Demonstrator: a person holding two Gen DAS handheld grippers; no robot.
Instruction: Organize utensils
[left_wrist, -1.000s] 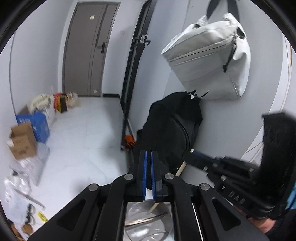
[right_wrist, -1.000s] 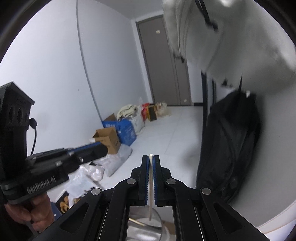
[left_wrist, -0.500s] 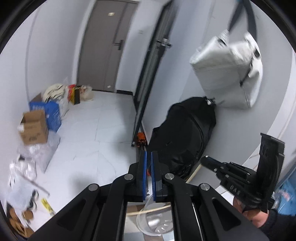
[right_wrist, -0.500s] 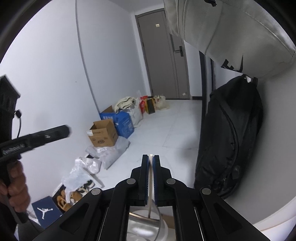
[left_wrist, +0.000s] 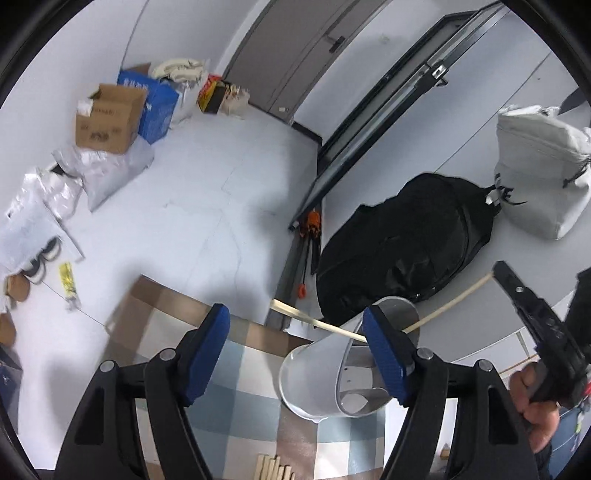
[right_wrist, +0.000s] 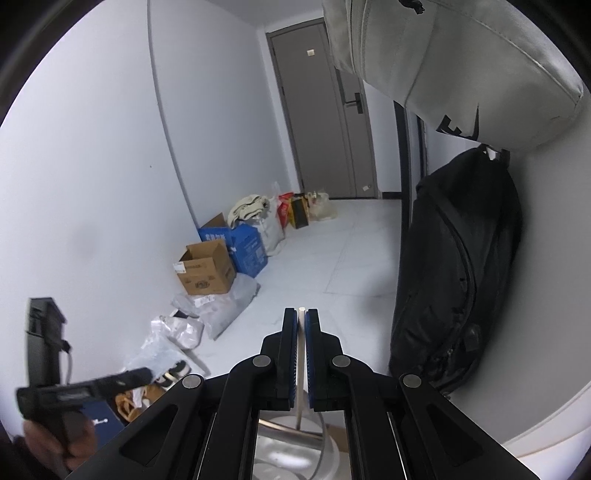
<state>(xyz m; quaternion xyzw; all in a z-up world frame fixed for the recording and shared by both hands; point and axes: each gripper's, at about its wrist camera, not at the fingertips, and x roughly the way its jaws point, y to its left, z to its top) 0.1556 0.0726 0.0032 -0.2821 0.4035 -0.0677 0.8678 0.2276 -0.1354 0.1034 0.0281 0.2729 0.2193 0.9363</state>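
Right now your left gripper (left_wrist: 295, 343) has its blue-padded fingers (left_wrist: 207, 347) spread wide apart with nothing between them, hovering above the checked cloth (left_wrist: 240, 402) that covers the bench. Your right gripper (right_wrist: 301, 354) has its fingers pressed together on a pale chopstick (right_wrist: 301, 347), whose tip pokes out just past the pads; from the left wrist view that same chopstick (left_wrist: 450, 304) slants down from the right gripper's fingers (left_wrist: 517, 291) into the clear plastic cup (left_wrist: 332, 373). A second chopstick (left_wrist: 314, 321) already leans in the cup, its free end sticking out toward the far edge of the bench. The cup sits on the cloth near that far edge, just beside the left gripper's right-hand finger, which overlaps it in the view; you cannot tell whether the two touch. A small bundle of wooden sticks (left_wrist: 273, 469) lies on the cloth at the near edge. Beyond the bench, a black backpack (left_wrist: 402, 251) and a grey bag (left_wrist: 543, 166) hang against the wall, and a cardboard box (left_wrist: 107, 118) stands on the floor.
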